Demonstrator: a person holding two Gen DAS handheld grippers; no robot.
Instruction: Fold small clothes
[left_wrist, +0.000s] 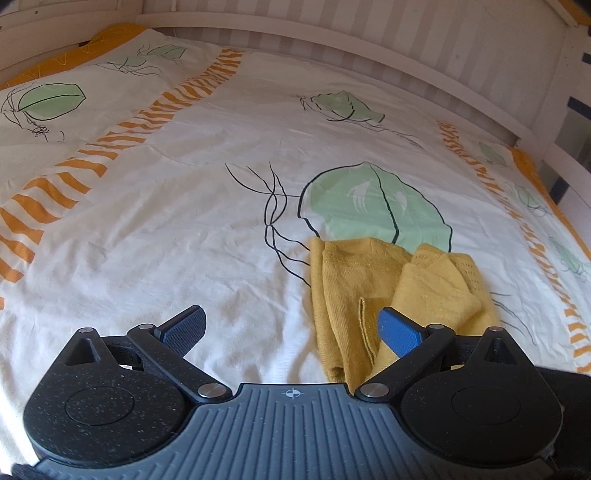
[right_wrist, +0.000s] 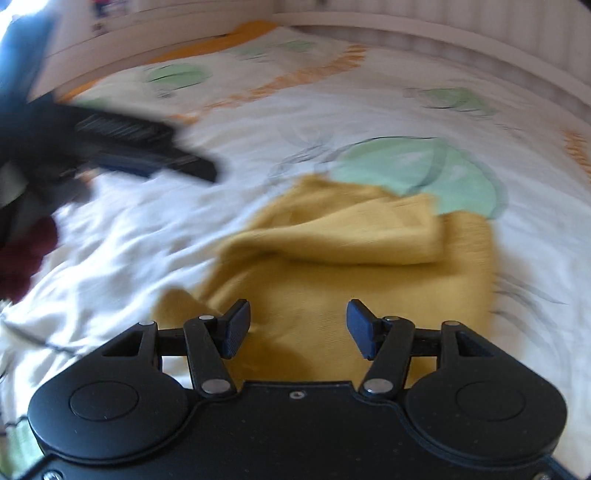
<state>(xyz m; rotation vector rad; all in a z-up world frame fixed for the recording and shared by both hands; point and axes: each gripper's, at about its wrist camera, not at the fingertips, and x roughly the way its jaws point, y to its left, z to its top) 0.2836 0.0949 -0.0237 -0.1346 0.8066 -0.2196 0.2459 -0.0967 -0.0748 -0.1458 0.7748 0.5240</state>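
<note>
Both wide, holding nothing: left hand-held gripper (left_wrist: 291, 330), right hand-held gripper (right_wrist: 298, 328). Risks pinching one layer of rumpled mustard-yellow knitted garment (left_wrist: 391, 291), undoing fold on patterned white bed cover (left_wrist: 184, 221).

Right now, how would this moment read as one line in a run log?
stage: mid-fold | garment: yellow knit, bunched on bedsheet | left gripper: open, empty | right gripper: open, above garment | right view: blurred

I see a mustard-yellow knitted cloth garment (left_wrist: 388, 295), matt, on a creased white printed cotton bedcover (left_wrist: 184, 229); my grippers' blue finger pads (left_wrist: 400, 332) look ribbed plastic.
</note>
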